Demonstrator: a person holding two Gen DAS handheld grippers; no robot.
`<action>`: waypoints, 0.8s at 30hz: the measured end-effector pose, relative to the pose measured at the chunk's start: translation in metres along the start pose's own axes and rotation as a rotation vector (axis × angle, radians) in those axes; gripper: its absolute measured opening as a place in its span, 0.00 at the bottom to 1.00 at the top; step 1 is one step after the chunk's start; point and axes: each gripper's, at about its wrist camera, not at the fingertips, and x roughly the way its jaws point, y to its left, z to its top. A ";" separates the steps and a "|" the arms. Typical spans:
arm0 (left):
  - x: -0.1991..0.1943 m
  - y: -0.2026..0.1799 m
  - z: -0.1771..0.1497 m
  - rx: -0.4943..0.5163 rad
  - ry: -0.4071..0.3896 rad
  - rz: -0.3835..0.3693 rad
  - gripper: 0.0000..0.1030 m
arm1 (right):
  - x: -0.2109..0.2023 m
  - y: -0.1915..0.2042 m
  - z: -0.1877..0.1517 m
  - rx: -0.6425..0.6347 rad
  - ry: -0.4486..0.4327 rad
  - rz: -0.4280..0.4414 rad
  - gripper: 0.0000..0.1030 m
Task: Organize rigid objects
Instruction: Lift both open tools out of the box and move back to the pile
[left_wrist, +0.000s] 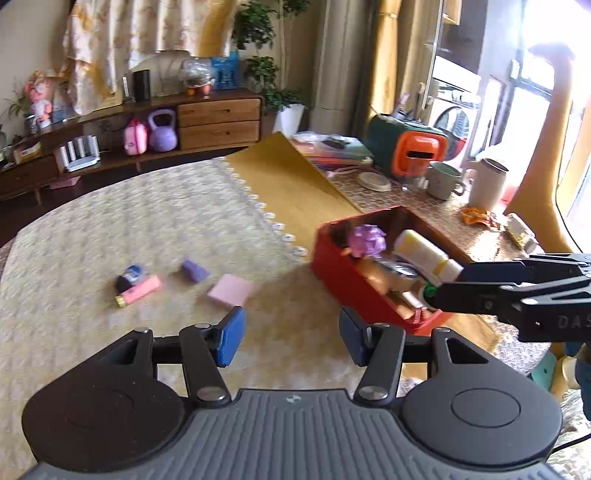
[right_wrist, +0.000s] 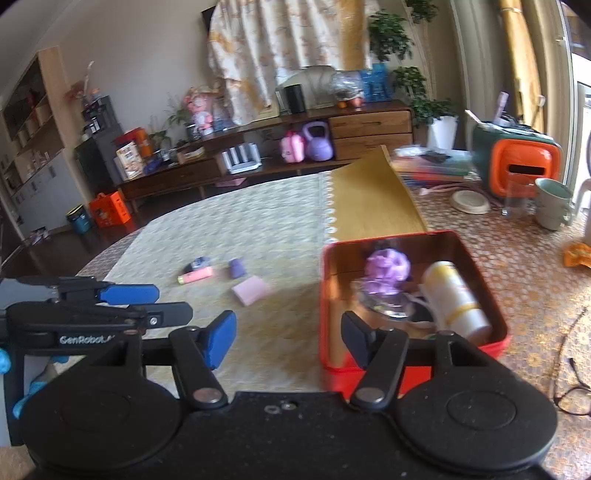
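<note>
Hovering empty, both claws parted, left claw (left_wrist: 291, 339), right claw (right_wrist: 288, 339), glasses (right_wrist: 570, 384) seen only by right wrist view, red tin (right_wrist: 413, 373)

Red box (right_wrist: 410, 373): glossy, smooth walls, looking like painted metal. Desk cloth (left_wrist: 155, 206): matt woven fabric, showing a rough texture. Pink pad (left_wrist: 229, 290): matt paper. Left tongs (left_wrist: 291, 338): matt black plastic, pads (left_wrist: 232, 338) looking like blue rubber. Sideboard (right_wrist: 369, 127): smooth wood, showing grain.
</note>
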 end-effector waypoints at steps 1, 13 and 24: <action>-0.001 0.006 -0.002 -0.007 -0.002 0.009 0.62 | 0.002 0.005 0.000 -0.006 0.003 0.008 0.63; 0.002 0.076 -0.014 -0.101 -0.010 0.103 0.78 | 0.045 0.050 0.004 -0.066 0.041 0.059 0.82; 0.030 0.132 -0.011 -0.176 -0.011 0.194 0.79 | 0.091 0.068 0.004 -0.117 0.078 0.063 1.00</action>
